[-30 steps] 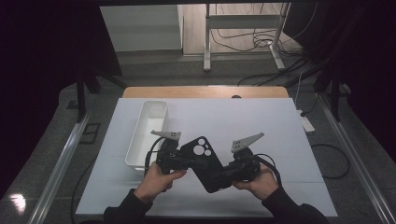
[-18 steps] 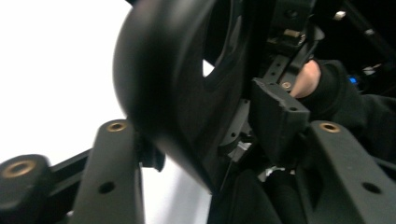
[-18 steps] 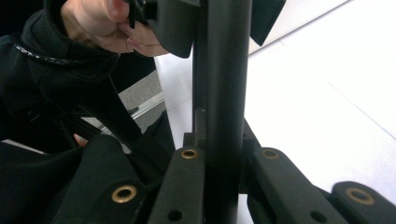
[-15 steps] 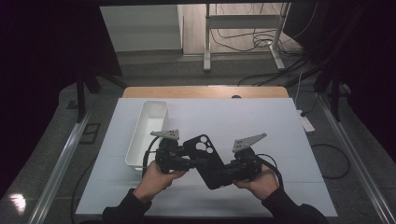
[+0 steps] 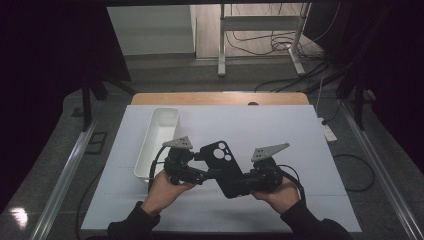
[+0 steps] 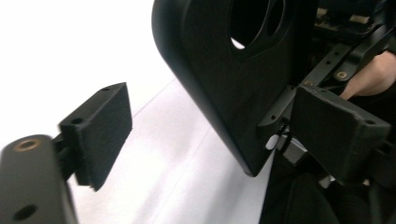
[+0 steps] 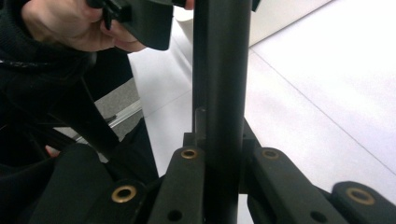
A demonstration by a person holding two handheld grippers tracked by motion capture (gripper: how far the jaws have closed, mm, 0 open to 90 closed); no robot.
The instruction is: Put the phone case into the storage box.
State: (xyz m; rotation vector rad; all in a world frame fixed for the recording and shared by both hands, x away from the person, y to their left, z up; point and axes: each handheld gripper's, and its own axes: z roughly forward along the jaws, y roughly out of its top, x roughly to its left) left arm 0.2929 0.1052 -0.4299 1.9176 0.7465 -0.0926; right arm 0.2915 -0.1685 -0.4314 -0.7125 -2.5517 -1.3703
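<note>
Holding the black phone case (image 5: 226, 169) clamped edge-on above the white mat (image 5: 300, 135), the right gripper (image 5: 250, 181) has barely shifted, while the left gripper (image 5: 200, 167) now spreads its jaws around the case's camera end, probably preparing a handover.

Pretty much everything handheld is black: the phone case (image 5: 226, 167) is matte black, and both the left gripper (image 5: 192, 167) and right gripper (image 5: 250, 181) are black with grey plates on top and little brass-coloured rivets. The table (image 5: 280, 135) is plain white with a tan wood edge at 12 o'clock. The tray (image 5: 159, 131) at about 10 o'clock is white. Sleeves (image 5: 131, 225) are black.
</note>
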